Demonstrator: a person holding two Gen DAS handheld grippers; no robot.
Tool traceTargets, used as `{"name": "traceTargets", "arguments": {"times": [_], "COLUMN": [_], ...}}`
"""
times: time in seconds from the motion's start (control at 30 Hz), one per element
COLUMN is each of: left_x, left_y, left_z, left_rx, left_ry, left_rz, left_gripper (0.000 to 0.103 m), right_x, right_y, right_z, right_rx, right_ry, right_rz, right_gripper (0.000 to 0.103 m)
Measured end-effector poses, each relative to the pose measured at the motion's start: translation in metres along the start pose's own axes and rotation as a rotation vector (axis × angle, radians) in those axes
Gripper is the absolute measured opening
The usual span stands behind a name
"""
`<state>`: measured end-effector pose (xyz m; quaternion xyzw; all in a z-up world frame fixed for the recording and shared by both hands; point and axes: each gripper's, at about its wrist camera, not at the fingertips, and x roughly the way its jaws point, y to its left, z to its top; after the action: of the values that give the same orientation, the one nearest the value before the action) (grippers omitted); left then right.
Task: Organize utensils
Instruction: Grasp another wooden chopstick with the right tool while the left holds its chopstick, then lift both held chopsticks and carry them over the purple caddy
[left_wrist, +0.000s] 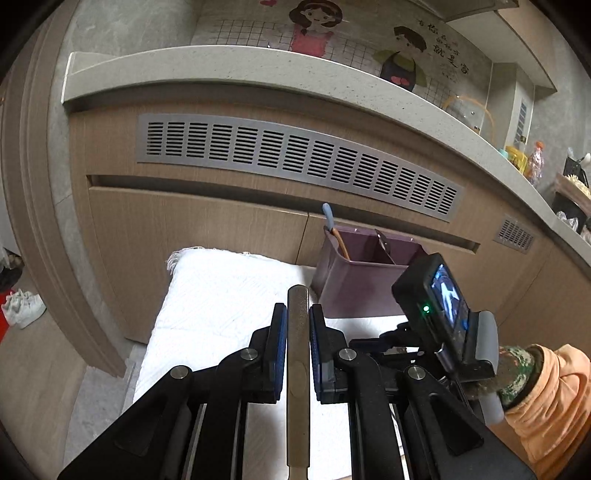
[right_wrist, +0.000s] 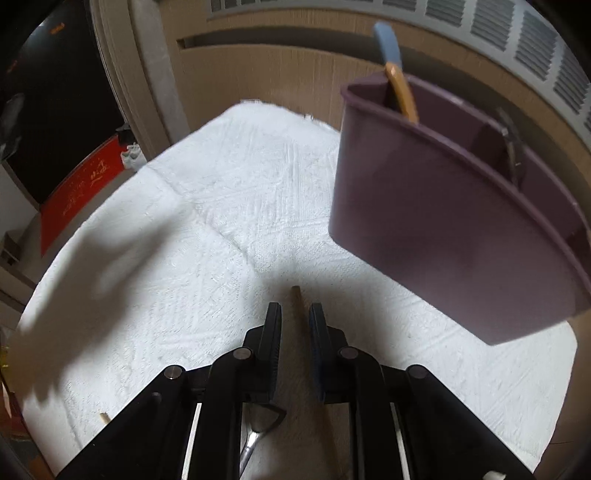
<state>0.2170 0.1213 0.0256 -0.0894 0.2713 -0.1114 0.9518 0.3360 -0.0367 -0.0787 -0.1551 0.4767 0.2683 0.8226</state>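
My left gripper (left_wrist: 297, 325) is shut on a flat brass-coloured utensil handle (left_wrist: 297, 369) that runs between its fingers and points up toward the purple utensil holder (left_wrist: 354, 288). The holder stands on the white cloth (left_wrist: 221, 295) and holds an orange-and-blue utensil (left_wrist: 334, 232) in its left compartment and a dark one (left_wrist: 384, 242) in the middle. My right gripper (right_wrist: 295, 325) is shut on a thin wooden stick (right_wrist: 301, 317), low over the cloth (right_wrist: 221, 206), left of and below the holder (right_wrist: 443, 221). The right gripper's body (left_wrist: 439, 306) shows in the left wrist view.
A metal utensil (right_wrist: 255, 435) and a wooden stick end (right_wrist: 104, 418) lie on the cloth beneath the right gripper. Wooden cabinet fronts with a grey vent grille (left_wrist: 295, 158) rise behind the holder. The cloth's left edge drops to the floor (left_wrist: 33, 369).
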Motion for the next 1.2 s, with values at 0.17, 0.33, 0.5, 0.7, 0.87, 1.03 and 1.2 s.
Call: {"name": "traceTargets", "arguments": {"times": [0.17,0.33,0.5,0.7,0.87,1.03,1.2], "left_x": [0.012,0.016,0.009,-0.010,-0.030,-0.040,-0.041], "left_y": [0.004,-0.006,-0.026,-0.067,-0.107,-0.125,-0.126], "left_z": [-0.006,-0.009,-0.003,0.020,0.047,0.072,0.099], "left_rx": [-0.023,-0.011,0.013,0.055,0.091,0.029,-0.026], "left_ry": [0.024,0.043,0.031,-0.025,-0.095,-0.144,-0.236], "left_rz": [-0.019,-0.027,-0.041,-0.065,-0.108,-0.149,-0.133], "left_gripper": [0.012,0.012,0.012,0.012,0.012,0.012,0.012], "right_x": [0.007,0.001,-0.037,-0.116,-0.183,-0.241,-0.282], "right_y": [0.001,-0.005,-0.025,-0.040,-0.043,-0.041,-0.047], "right_z": [-0.001,-0.006,-0.020,-0.033,-0.035,-0.029,-0.022], "right_rx": [-0.018,0.008,0.071,0.088,0.101,0.112,0.125], "right_ry": [0.022,0.033,-0.023,-0.166,-0.308,-0.444,-0.545], "right_rz": [-0.008,-0.002,-0.009,-0.031,-0.036,-0.051,-0.097], "right_gripper": [0.015,0.007,0.006,0.006,0.005,0.005,0.005]}}
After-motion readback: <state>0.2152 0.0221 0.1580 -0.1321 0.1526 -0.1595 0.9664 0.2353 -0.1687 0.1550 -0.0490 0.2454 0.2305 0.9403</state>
